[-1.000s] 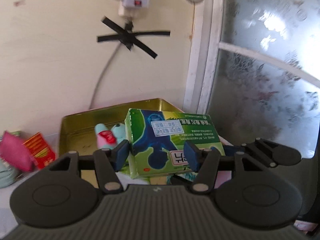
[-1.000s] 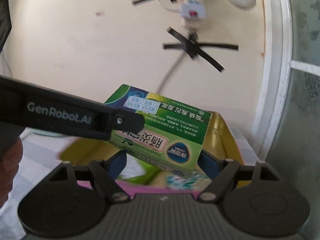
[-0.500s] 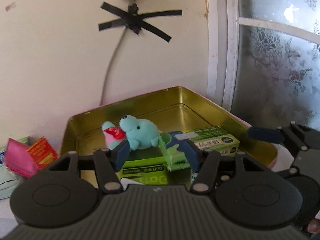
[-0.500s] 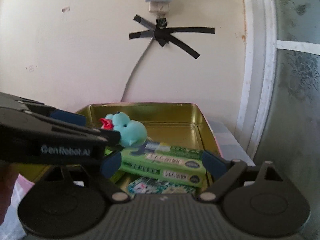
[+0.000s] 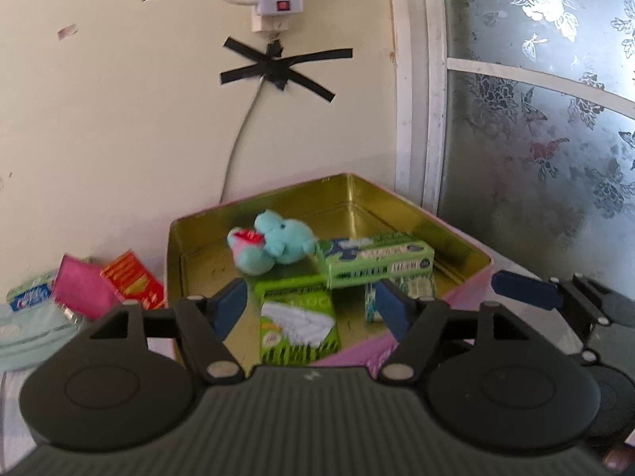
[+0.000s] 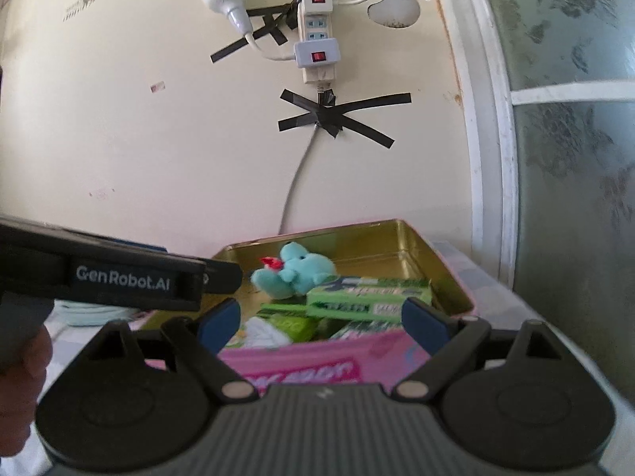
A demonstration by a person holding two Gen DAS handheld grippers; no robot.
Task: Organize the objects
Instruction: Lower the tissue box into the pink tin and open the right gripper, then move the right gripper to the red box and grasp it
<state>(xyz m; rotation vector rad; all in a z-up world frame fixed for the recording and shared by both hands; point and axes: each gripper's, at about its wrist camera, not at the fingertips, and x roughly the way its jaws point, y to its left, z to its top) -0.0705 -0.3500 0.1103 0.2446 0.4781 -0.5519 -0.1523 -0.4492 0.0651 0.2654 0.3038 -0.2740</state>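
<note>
A tin [image 5: 456, 234] with a gold inside and pink outer wall stands against the wall. In it lie a teal plush toy [image 5: 278, 246], a long green box [image 5: 377, 261] and a second green box [image 5: 297, 325] with white print. My left gripper [image 5: 311, 305] hovers at the tin's near edge, its jaws opening, with nothing pressed between them. My right gripper [image 6: 323, 323] stands open before the tin's pink front wall [image 6: 301, 361], free of the green box [image 6: 369, 297]. The left gripper's body [image 6: 119, 277] crosses the right wrist view.
Left of the tin lie a pink packet [image 5: 79, 293], an orange-red packet [image 5: 135, 281], a blue-white pack [image 5: 29, 297] and pale green cloth [image 5: 24, 337]. A power strip [image 5: 274, 4] and cable hang on the wall. A frosted window [image 5: 535, 139] closes the right side.
A second ago both grippers had the long green box between their fingers above the tin. It now lies inside the tin, and both grippers have opened and drawn back.
</note>
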